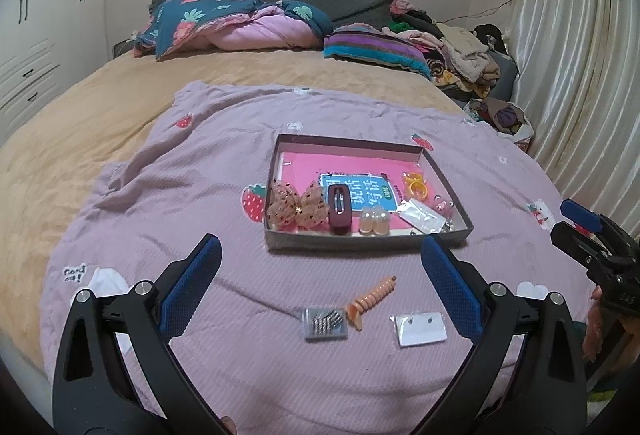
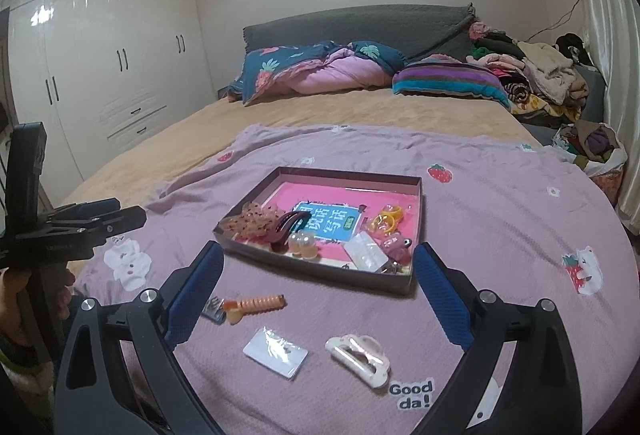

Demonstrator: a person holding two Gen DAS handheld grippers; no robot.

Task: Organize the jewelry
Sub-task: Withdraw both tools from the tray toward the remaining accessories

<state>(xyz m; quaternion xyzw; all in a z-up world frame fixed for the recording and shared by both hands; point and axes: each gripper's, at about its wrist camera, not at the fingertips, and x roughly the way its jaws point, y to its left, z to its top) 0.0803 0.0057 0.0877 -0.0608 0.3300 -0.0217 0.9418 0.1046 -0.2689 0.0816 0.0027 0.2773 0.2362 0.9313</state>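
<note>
A shallow cardboard box (image 1: 362, 237) (image 2: 320, 277) with a pink lining lies on the purple blanket, holding hair bows (image 1: 296, 205), a dark red clip (image 1: 340, 213), yellow rings (image 1: 416, 185) and small packets. Loose in front of it lie an orange spiral hair tie (image 1: 370, 299) (image 2: 256, 304), a packet of pins (image 1: 325, 323), an earring card (image 1: 420, 327) (image 2: 276, 353) and a white cloud-shaped clip (image 2: 358, 357). My left gripper (image 1: 320, 277) is open and empty above the loose items. My right gripper (image 2: 318, 287) is open and empty over the card and white clip.
The purple strawberry blanket (image 1: 180, 195) covers a tan bed. Pillows and a folded quilt (image 1: 240, 27) lie at the headboard, a clothes pile (image 1: 460, 51) at the far right. White wardrobes (image 2: 100, 75) stand left, a curtain (image 1: 580, 75) right.
</note>
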